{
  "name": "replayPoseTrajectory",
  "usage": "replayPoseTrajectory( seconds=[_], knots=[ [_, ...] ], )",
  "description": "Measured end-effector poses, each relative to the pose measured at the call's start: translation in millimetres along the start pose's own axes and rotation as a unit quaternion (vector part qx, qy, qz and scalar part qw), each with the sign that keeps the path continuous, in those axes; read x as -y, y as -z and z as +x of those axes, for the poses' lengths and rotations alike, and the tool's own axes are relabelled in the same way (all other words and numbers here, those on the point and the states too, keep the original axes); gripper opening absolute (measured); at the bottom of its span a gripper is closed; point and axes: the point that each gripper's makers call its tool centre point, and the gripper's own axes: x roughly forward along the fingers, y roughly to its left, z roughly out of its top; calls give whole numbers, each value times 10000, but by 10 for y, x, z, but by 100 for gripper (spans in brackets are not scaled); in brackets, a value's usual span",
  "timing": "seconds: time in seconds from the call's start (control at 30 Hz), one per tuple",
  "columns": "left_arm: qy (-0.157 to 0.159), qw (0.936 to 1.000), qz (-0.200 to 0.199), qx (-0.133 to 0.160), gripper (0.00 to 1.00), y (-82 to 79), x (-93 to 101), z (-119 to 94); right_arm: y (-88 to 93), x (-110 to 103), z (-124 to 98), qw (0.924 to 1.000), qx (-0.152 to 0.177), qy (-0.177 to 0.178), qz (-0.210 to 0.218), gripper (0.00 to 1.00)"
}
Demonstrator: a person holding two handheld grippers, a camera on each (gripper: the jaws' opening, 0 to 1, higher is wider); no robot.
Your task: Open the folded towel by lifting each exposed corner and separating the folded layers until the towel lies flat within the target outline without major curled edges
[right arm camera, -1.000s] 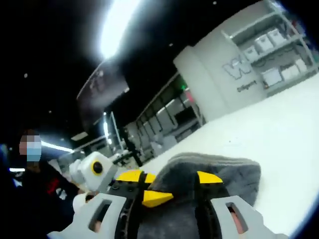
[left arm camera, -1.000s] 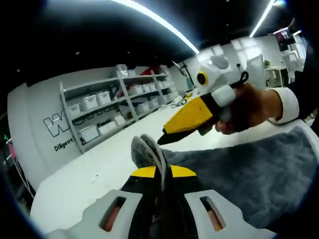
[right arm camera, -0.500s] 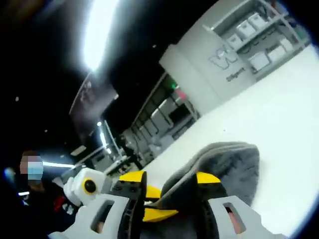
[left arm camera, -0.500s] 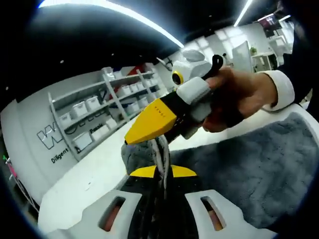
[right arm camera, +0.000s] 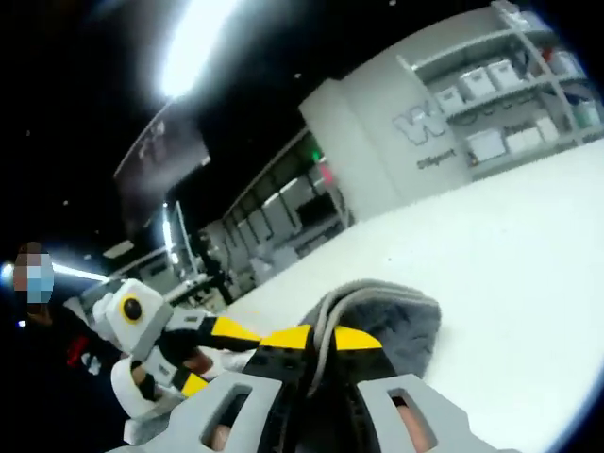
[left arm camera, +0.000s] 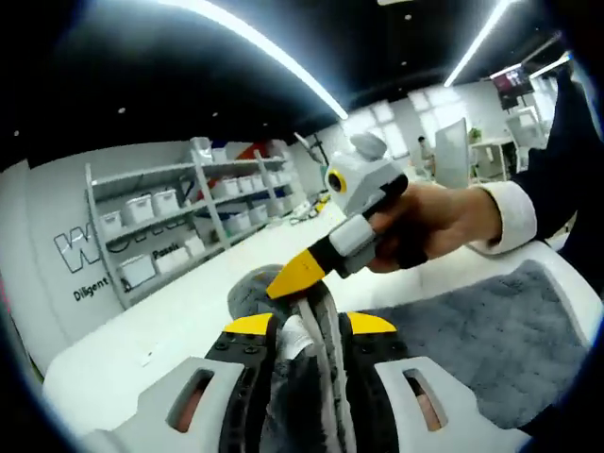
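Right gripper [left arm camera: 300, 280] has closed in, both jaws pinching the towel [left arm camera: 491, 330] corner upright

A white tabletop [left arm camera: 179, 326] spreads across the lower left of the left gripper view. Behind it, a grey shelving unit [left arm camera: 189, 222] holds white bins [left arm camera: 137, 209] against a white wall with dark lettering [left arm camera: 80, 255]. Long strip lights [left arm camera: 264, 47] cross the dark ceiling [left arm camera: 142, 85] overhead.
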Motion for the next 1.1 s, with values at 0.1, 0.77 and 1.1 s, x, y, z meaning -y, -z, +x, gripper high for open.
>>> replayPoseTrajectory(
  seconds=[0.1, 0.77, 1.1],
  knots=[
    [-116, 9997, -164, 104, 30, -34, -123, -75, -27, 57, -28, 10000, -1, 70, -3, 0],
    [-509, 9865, -1220, -970, 27, 593, -455, -187, -141, 409, -212, 9927, -205, 722, -948, 0],
    [-472, 9826, -891, -1558, 19, 804, -410, -268, -87, 610, -324, 9690, -606, 1122, -2117, 0]
  ],
)
